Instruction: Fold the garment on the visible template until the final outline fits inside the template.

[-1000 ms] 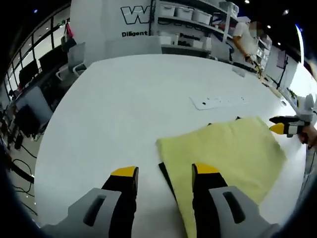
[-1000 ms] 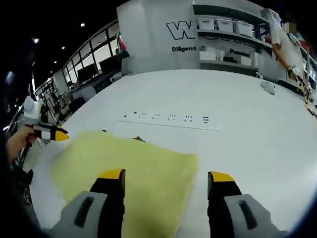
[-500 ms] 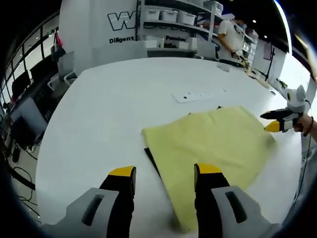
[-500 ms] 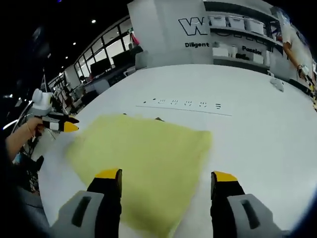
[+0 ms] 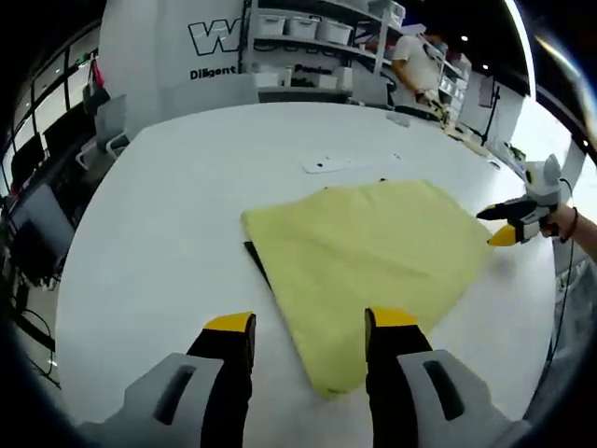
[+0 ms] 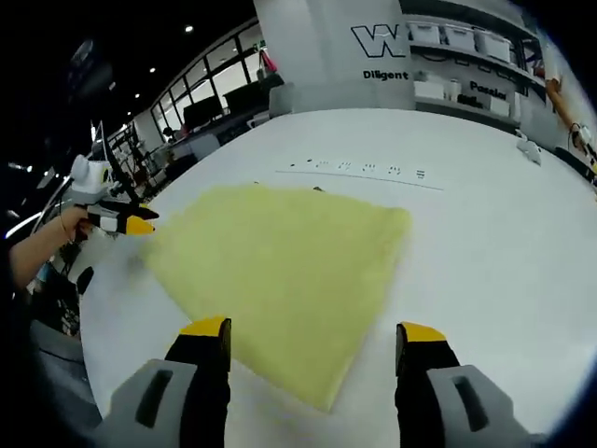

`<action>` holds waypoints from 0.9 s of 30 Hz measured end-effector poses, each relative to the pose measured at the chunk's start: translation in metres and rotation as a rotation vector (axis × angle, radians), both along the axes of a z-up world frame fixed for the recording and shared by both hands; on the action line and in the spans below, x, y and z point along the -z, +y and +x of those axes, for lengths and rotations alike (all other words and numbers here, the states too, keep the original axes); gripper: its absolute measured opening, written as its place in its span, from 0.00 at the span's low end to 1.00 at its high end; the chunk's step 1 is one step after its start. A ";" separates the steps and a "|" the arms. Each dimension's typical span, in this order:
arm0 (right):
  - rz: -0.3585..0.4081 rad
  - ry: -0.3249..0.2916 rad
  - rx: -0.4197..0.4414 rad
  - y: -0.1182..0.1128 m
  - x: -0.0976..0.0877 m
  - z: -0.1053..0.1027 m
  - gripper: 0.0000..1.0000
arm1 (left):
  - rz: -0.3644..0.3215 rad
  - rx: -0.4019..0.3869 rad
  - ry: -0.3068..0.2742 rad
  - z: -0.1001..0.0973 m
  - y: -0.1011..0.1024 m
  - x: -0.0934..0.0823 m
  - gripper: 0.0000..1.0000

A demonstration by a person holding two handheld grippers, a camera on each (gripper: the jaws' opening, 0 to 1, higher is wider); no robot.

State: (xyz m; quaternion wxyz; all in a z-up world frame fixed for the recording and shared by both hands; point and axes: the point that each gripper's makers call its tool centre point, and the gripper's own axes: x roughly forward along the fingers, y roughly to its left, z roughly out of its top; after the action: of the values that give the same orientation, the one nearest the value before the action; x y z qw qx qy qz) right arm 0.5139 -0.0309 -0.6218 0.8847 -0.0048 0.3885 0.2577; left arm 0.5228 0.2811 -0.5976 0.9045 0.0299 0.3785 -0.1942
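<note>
Folding looks nearly done: we see the pale yellow folded cloth garment (image 5: 359, 266) lying flat on the white table (image 5: 177, 215), dark template (image 5: 257, 264) edge peeking out, left gripper (image 5: 311, 322) and right gripper (image 6: 312, 329) spread, empty.

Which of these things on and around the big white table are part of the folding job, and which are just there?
Part of the job: yellow garment, dark template under it, left gripper, right gripper.

Just there: white table, shelves with bins, person at the back.

White table (image 5: 168, 215): folded yellow garment (image 5: 364, 257) flat over dark template (image 5: 254, 254); white strip (image 6: 364, 173) beyond.
</note>
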 end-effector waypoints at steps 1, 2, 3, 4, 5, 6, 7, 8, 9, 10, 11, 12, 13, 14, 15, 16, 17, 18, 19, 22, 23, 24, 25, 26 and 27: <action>0.001 -0.005 0.000 0.000 0.000 -0.002 0.68 | -0.011 0.005 0.002 -0.002 -0.001 0.000 0.47; 0.007 -0.009 0.002 0.000 0.000 -0.003 0.67 | -0.015 0.006 0.004 -0.005 -0.001 0.000 0.47; 0.011 -0.009 0.001 0.001 0.000 -0.005 0.66 | -0.016 0.010 0.002 -0.006 -0.001 0.000 0.47; 0.012 -0.009 -0.001 0.001 0.001 -0.007 0.66 | -0.011 0.023 -0.010 -0.009 -0.001 0.000 0.47; 0.004 -0.010 -0.005 0.002 0.002 -0.011 0.66 | -0.009 0.025 -0.011 -0.011 -0.001 0.001 0.47; 0.000 -0.014 -0.009 0.002 0.003 -0.012 0.65 | -0.006 0.031 -0.008 -0.013 -0.001 0.002 0.47; -0.004 -0.014 -0.015 0.003 0.005 -0.015 0.65 | -0.003 0.037 -0.005 -0.016 -0.001 0.003 0.47; -0.005 -0.013 -0.016 0.003 0.006 -0.016 0.64 | -0.002 0.037 -0.004 -0.017 -0.001 0.004 0.47; -0.007 -0.012 -0.018 0.003 0.007 -0.018 0.64 | -0.009 0.034 -0.001 -0.019 -0.001 0.004 0.46; -0.010 -0.010 -0.020 0.003 0.009 -0.020 0.63 | -0.016 0.030 0.002 -0.021 -0.001 0.005 0.46; -0.013 -0.009 -0.022 0.003 0.010 -0.022 0.62 | -0.022 0.026 0.004 -0.023 -0.001 0.005 0.46; -0.015 -0.008 -0.024 0.003 0.012 -0.024 0.62 | -0.029 0.022 0.007 -0.025 -0.002 0.006 0.47; -0.018 -0.008 -0.024 0.003 0.012 -0.025 0.62 | -0.021 0.031 0.010 -0.031 -0.002 0.008 0.47; -0.025 -0.012 -0.025 0.002 0.013 -0.026 0.61 | -0.019 0.035 0.010 -0.033 -0.001 0.009 0.46; -0.033 -0.020 -0.028 0.002 0.013 -0.026 0.61 | -0.017 0.043 0.009 -0.035 -0.001 0.010 0.46; -0.038 -0.025 -0.030 0.001 0.014 -0.027 0.60 | -0.005 0.048 0.012 -0.036 0.001 0.012 0.47; -0.043 -0.030 -0.031 0.001 0.015 -0.028 0.58 | 0.006 0.053 0.014 -0.037 0.003 0.015 0.47; -0.043 -0.034 -0.032 0.001 0.015 -0.028 0.56 | 0.019 0.053 0.013 -0.037 0.005 0.017 0.46; -0.044 -0.040 -0.035 0.001 0.016 -0.029 0.54 | 0.024 0.054 0.009 -0.037 0.006 0.019 0.45; -0.067 -0.051 -0.045 0.000 0.016 -0.029 0.50 | 0.042 0.071 0.015 -0.039 0.008 0.025 0.40; -0.077 -0.059 -0.048 -0.001 0.016 -0.028 0.48 | 0.064 0.087 0.004 -0.038 0.010 0.027 0.38; -0.081 -0.062 -0.050 -0.002 0.016 -0.028 0.47 | 0.100 0.111 -0.005 -0.037 0.012 0.029 0.37; -0.084 -0.063 -0.047 -0.003 0.016 -0.028 0.45 | 0.116 0.119 -0.009 -0.037 0.013 0.031 0.36; -0.086 -0.063 -0.045 -0.004 0.017 -0.028 0.42 | 0.113 0.116 -0.002 -0.037 0.013 0.033 0.35; -0.088 -0.063 -0.043 -0.004 0.017 -0.029 0.40 | 0.101 0.114 0.000 -0.037 0.012 0.033 0.35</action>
State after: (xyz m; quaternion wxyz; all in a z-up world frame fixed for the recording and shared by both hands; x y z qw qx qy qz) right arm 0.4854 -0.0352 -0.6386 0.8897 -0.0601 0.3711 0.2590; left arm 0.4854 0.2929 -0.6311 0.8892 0.0969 0.3857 -0.2263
